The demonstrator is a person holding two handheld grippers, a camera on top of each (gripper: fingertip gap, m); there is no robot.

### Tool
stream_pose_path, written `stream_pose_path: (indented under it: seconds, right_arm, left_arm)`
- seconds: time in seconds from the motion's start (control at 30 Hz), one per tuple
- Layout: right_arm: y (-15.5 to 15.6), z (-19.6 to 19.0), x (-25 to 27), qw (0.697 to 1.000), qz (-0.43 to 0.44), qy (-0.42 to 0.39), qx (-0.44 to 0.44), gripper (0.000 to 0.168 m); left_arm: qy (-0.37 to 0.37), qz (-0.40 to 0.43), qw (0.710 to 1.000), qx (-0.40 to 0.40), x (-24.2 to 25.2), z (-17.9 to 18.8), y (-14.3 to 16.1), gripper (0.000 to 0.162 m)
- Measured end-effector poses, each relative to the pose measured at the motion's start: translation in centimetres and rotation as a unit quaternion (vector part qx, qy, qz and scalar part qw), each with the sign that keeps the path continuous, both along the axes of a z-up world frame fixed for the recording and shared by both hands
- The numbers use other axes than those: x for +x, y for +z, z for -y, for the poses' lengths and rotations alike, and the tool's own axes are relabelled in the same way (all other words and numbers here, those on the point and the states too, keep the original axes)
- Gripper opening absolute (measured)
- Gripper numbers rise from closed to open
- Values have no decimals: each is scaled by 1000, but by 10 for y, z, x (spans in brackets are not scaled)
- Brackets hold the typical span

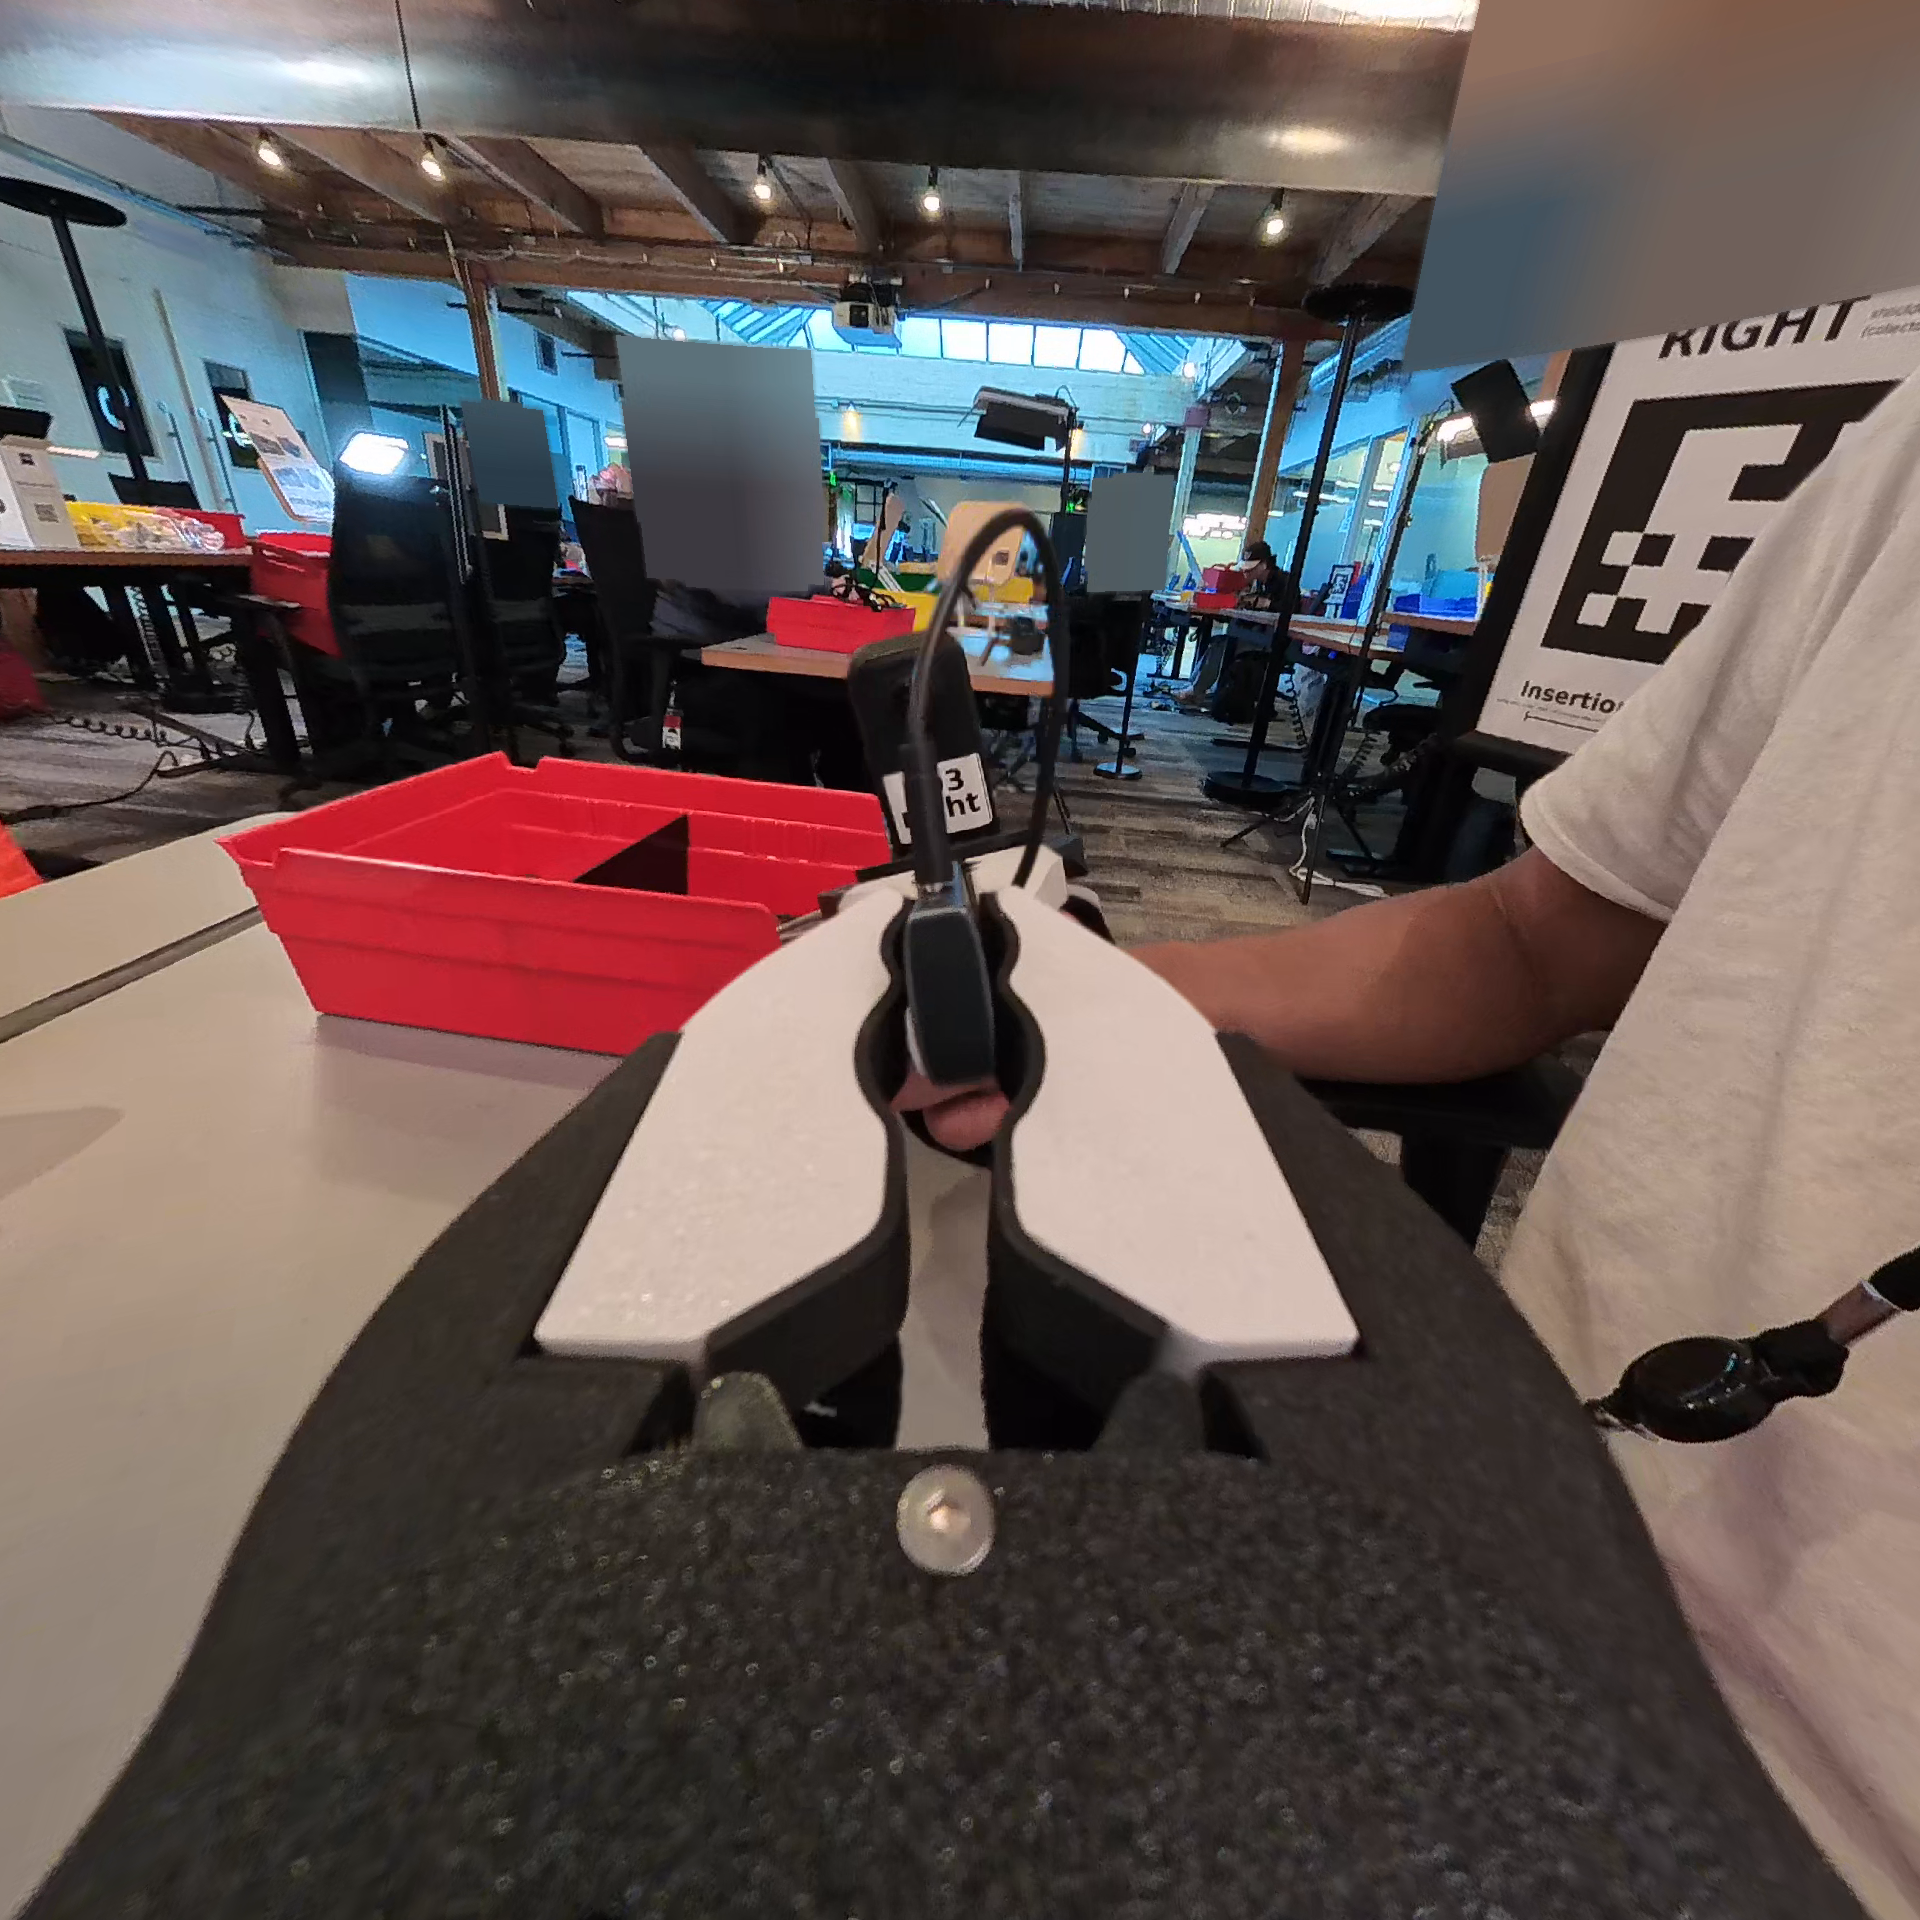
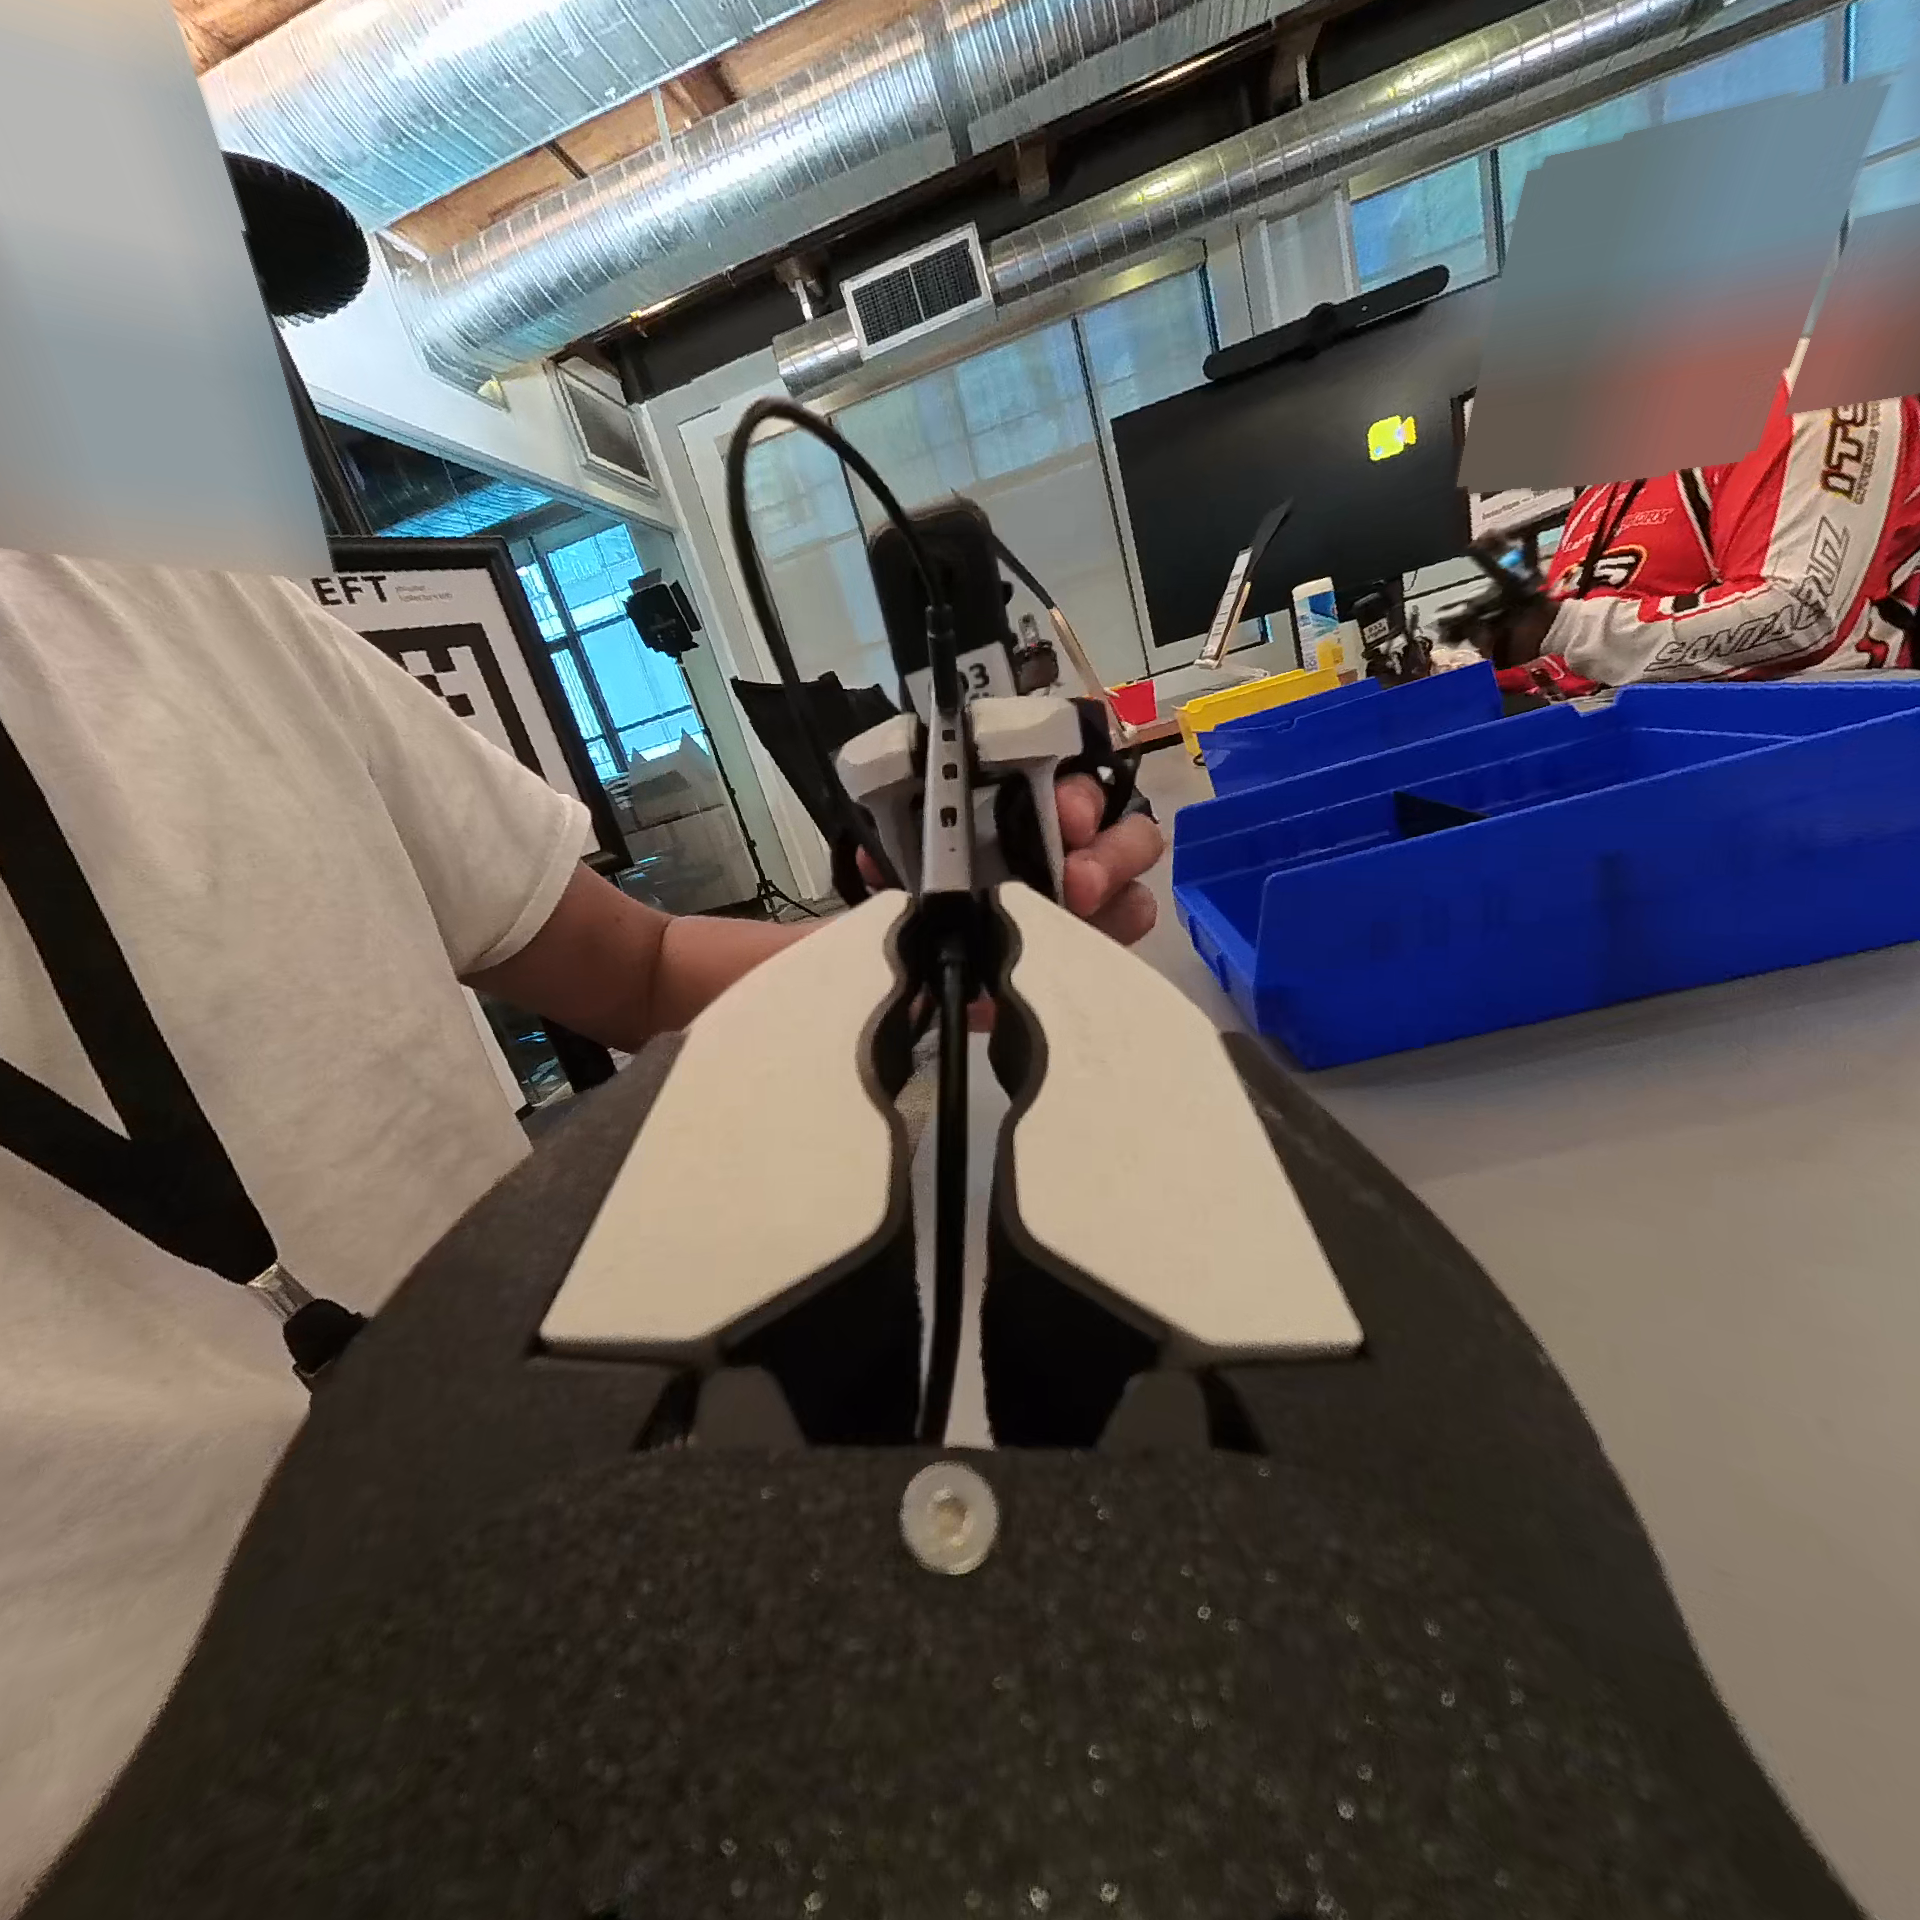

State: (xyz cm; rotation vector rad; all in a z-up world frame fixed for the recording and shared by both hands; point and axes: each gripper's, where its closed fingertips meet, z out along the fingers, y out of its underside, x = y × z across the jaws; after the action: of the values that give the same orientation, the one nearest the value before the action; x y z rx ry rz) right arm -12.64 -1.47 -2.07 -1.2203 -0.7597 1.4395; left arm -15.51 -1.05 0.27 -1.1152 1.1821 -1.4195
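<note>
The left gripper (image 1: 948,935) has its two white fingers (image 1: 790,1081) pressed together on a small dark grey adapter (image 1: 948,997). A thin black cable (image 1: 1044,665) comes out of the top of the adapter and loops up and over. The right gripper (image 2: 951,914) faces it, tip to tip. Its white fingers (image 2: 1122,1081) are squeezed on the same black cable, which runs down between them. From that side the adapter looks silver with little holes. A person in a white shirt (image 1: 1766,935) holds both tools just above a pale grey table (image 1: 208,1195). A red bin (image 1: 540,914) sits near the left gripper. A blue bin (image 2: 1558,883) sits near the right one.
</note>
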Motion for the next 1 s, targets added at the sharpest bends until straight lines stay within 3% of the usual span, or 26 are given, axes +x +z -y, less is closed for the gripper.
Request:
stream_pose_path:
  seconds: [0.13, 0.2, 0.33, 0.4, 0.47, 0.57, 0.7, 0.8, 0.9, 1.0]
  right_arm:
    - [-12, -16, 4, 998, 42, -47, -17, 16]
    - [-14, -31, 15, 992, 60, -108, -17, 34]
    - [6, -46, 42, 977, 77, -200, -3, 32]
    - [14, -38, 36, 979, 99, -179, -1, 26]
    - [9, -31, 16, 978, 147, -150, -17, 34]
    - [-6, -37, -8, 958, 224, -178, -33, 44]
    - [-22, -46, -32, 936, 271, -219, -43, 34]
    - [-33, -52, -40, 930, 274, -235, -67, 29]
    - [-39, -53, -40, 930, 264, -240, -92, 13]
    - [-44, -54, -39, 928, 264, -237, -116, 12]
  left_arm:
    - [45, -38, 996, 72, 2, -8, -11, 10]
    - [98, -71, 982, 145, 0, -19, -17, 10]
    - [224, -115, 912, 324, -13, -52, -19, 10]
    - [265, -143, 866, 398, -17, -64, -24, 10]
    - [287, -167, 833, 442, -18, -72, -31, 10]
    - [294, -194, 801, 483, -16, -78, -47, 10]
    - [298, -213, 768, 526, -8, -76, -61, 10]
    - [290, -216, 763, 535, 0, -69, -69, 11]
    - [294, -225, 757, 538, 3, -67, -74, 11]
    - [296, -238, 764, 521, 3, -68, -79, 10]
